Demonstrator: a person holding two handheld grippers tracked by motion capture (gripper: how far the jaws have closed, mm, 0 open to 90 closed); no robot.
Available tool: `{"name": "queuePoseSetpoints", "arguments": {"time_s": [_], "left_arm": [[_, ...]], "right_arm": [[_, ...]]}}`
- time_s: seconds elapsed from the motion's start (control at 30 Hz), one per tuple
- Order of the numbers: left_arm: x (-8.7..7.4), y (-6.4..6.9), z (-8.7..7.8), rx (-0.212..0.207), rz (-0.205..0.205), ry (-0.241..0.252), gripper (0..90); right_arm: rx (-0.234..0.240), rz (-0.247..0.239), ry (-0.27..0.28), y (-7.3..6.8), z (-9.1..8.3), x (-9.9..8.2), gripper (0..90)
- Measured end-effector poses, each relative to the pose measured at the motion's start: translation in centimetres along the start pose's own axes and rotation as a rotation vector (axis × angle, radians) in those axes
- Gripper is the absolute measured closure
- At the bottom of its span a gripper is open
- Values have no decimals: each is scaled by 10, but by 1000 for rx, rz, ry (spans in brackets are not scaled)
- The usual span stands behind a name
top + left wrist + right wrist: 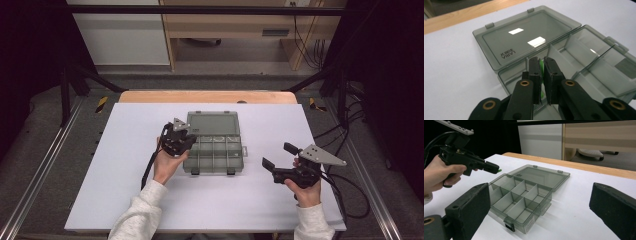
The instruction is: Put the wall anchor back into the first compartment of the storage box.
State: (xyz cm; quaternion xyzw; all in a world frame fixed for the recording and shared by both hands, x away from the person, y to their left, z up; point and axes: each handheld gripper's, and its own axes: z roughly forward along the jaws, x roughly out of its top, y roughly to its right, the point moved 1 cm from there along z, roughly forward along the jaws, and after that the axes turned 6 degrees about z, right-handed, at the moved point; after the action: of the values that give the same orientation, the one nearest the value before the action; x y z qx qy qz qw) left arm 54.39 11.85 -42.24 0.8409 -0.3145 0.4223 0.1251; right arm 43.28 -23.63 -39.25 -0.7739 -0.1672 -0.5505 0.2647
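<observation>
A smoky grey plastic organizer box (215,152) lies open in the middle of the white board, its lid (212,123) flat behind it. In the left gripper view the divided compartments (584,50) look bare. My left gripper (189,142) hovers over the box's left edge, shut on a small green piece (541,65) that peeks out between its pads, above a corner compartment. From the right gripper view, the left gripper (495,168) shows the green piece (499,170) at its tip. My right gripper (278,155) is held right of the box with its jaws wide open and nothing between them.
The white board (125,190) lies on a wooden table (150,96). Black cables (350,195) trail off the right edge. Black frame bars (70,90) stand at the back corners, with wooden furniture (230,30) beyond.
</observation>
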Motion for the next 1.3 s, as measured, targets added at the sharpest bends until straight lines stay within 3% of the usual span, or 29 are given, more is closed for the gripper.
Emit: {"name": "queuePoseSetpoints", "arguments": {"time_s": [0.67, 0.77, 0.93, 1.1, 1.3], "left_arm": [[-15, -2, 33, 25, 14, -125, 835], [-15, -2, 33, 26, 0, -136, 784], [-9, -1, 19, 34, -8, -70, 699], [-2, -6, -6, 16, -52, 17, 587], [-2, -7, -35, -26, -42, 95, 357]], "right_arm": [[4, 3, 1, 0, 1, 0, 38], [7, 5, 1, -1, 0, 0, 38], [2, 3, -4, -1, 1, -1, 38], [3, 0, -7, -1, 2, -1, 38], [7, -2, -5, -1, 2, -1, 38]]}}
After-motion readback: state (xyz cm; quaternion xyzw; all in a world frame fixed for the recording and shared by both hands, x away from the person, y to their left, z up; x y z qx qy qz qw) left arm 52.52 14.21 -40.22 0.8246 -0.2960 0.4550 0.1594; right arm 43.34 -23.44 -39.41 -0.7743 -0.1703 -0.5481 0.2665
